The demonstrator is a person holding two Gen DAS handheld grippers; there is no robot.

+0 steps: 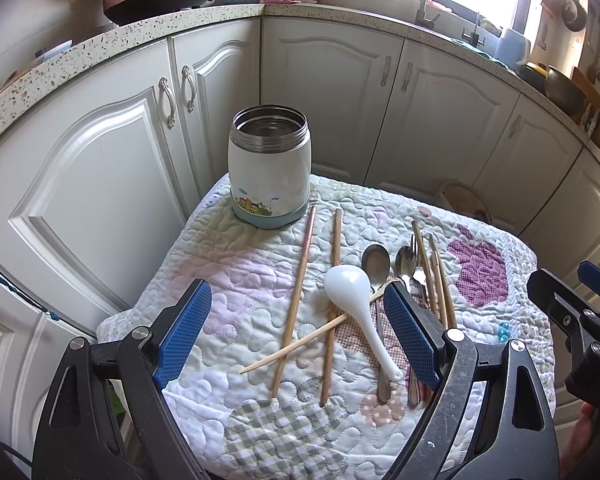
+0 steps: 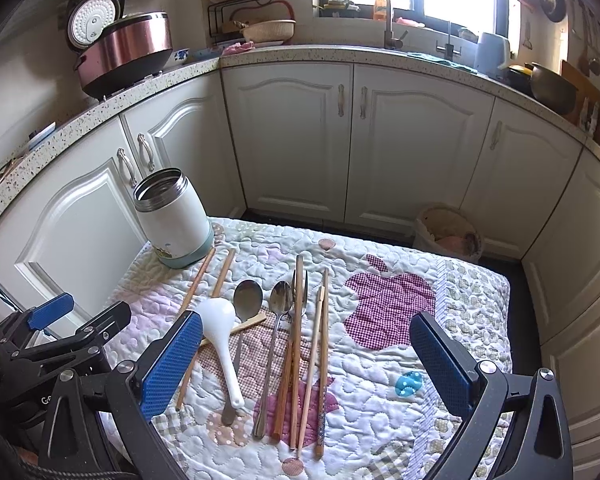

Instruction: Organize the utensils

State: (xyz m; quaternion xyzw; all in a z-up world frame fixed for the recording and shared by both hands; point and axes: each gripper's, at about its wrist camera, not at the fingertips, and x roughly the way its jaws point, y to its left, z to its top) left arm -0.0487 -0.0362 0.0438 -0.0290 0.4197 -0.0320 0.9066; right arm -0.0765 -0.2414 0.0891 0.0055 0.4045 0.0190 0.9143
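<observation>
— Both tools first: how do they stand?
— Left tool [image 1: 298, 334] has its blue pads spread wide with nothing pinched, hovering over the near edge of the quilt [image 1: 236, 264]. Right tool [image 2: 306, 364] is just as wide apart and holds nothing either.
— And the utensils?
— All loose on the quilt. A white ladle spoon [image 2: 220, 332] lies bowl away from the cameras, its handle crossing one slanted chopstick [image 1: 300, 340]. Just right of it sit two metal spoons [image 2: 260, 320], then a fork [image 2: 305, 292] half covered by a bundle of wooden chopsticks [image 2: 308, 360] running lengthwise.
— Any others?
— Two more chopsticks [image 1: 312, 300] lie left of the ladle, their far ends near the jar.
— Which jar?
— A white insulated jar [image 1: 270, 164], lid off, steel mouth open, upright at the quilt's far left corner.
— Beyond that?
— White cabinet doors [image 2: 292, 132] under a speckled table [image 2: 340, 54], a rice cooker [image 2: 120, 48] with its lid up on the left, a tap [image 2: 380, 12] by the window.
</observation>
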